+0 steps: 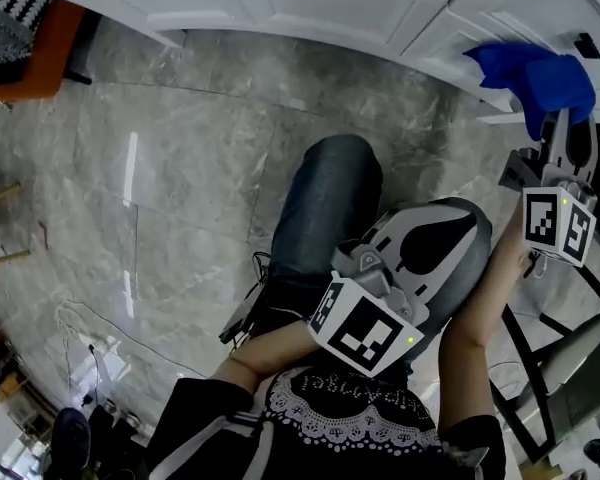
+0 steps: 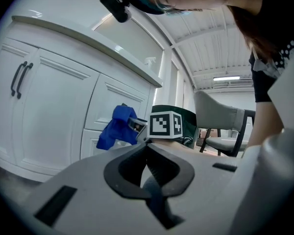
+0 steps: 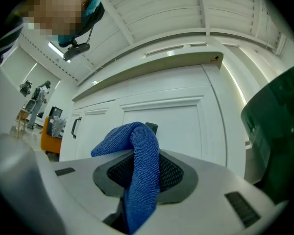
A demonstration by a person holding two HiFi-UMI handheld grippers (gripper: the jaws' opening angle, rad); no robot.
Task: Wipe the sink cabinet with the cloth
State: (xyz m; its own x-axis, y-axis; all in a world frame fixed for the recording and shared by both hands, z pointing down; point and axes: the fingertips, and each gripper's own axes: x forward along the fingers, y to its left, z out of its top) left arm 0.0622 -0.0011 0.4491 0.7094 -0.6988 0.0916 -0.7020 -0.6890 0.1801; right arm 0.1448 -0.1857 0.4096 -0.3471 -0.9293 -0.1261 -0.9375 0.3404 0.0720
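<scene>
The left gripper (image 2: 147, 144) is seen closed and empty only in its own view; the cloth (image 1: 540, 76), at the head view's one o'clock, is clamped by the right gripper (image 1: 560, 123).

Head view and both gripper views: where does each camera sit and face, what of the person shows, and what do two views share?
Head view: on the head, facing down at the floor; knee and forearms show.
Left gripper view: on the left gripper, along its shut, empty jaws towards the sink cabinet; an arm shows.
Right gripper view: on the right gripper, facing the cabinet, jaws shut on the cloth; the head shows.
Shared: both gripper views show cloth and cabinet.
</scene>
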